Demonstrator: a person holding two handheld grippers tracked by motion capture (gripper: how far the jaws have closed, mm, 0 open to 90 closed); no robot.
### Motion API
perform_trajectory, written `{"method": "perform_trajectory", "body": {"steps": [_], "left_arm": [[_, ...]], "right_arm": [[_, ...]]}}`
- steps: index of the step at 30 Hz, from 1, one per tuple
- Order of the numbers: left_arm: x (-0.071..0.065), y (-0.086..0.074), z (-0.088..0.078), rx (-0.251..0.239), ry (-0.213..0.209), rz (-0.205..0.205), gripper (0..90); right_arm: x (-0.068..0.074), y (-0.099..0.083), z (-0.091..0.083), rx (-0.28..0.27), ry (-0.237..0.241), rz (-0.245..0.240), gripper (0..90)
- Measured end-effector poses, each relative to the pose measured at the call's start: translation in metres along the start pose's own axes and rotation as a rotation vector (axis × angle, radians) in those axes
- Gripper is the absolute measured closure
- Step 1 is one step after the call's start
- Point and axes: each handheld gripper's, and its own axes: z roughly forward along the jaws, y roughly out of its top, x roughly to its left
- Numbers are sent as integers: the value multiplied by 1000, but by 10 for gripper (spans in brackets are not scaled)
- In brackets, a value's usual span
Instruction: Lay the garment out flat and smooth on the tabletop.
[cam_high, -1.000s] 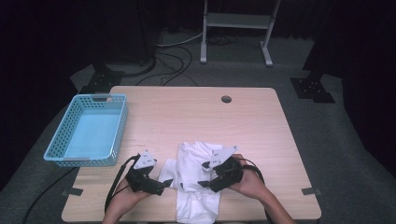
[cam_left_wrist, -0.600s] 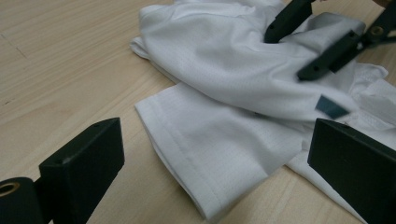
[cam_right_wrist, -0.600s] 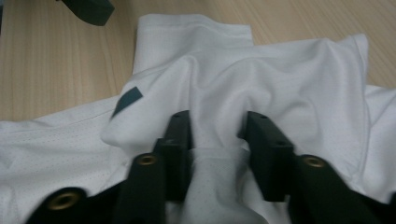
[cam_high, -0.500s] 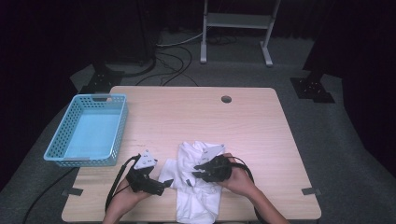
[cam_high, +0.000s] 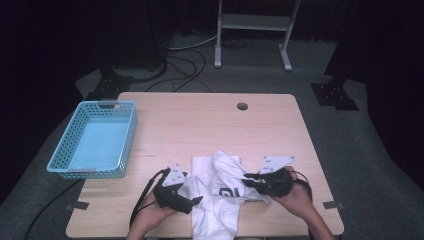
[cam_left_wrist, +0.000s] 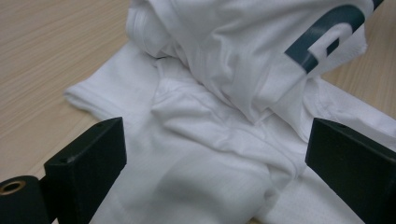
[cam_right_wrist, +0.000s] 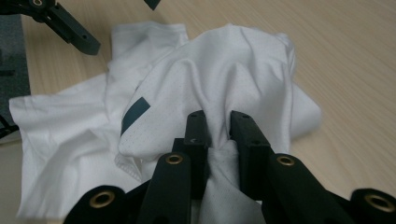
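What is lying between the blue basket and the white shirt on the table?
Nothing: in the high view, only bare table separates the blue basket from the white shirt.

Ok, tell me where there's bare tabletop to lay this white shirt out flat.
The widest bare stretch is the far half of the table, between the blue basket and the cable hole, reaching to the right edge. The near edge is crowded: the white shirt lies bunched between the left gripper and the right gripper, which pinches a fold.

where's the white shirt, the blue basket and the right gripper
white shirt (cam_high: 220, 200), high view, on its crumpled middle near the dark print
blue basket (cam_high: 61, 163), high view, on its near left rim
right gripper (cam_right_wrist: 218, 122), right gripper view, midway between its fingertips, pinching cloth
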Motion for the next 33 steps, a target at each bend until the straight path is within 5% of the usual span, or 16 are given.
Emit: {"method": "perform_trajectory", "body": {"steps": [9,20,30,33], "left_arm": [[-11,9,26,5,-6,60,54],[-13,11,55,107,-19,110,100],[-9,5,52,163,12,103,98],[-10,10,47,135,32,104,98]], "right_arm": [[-17,-58,-41,45,-83,92,776],[-28,-125,-75,101,-167,211,768],[-31,-145,-85,124,-204,242,743],[-29,-137,-88,100,-192,223,666]]}}
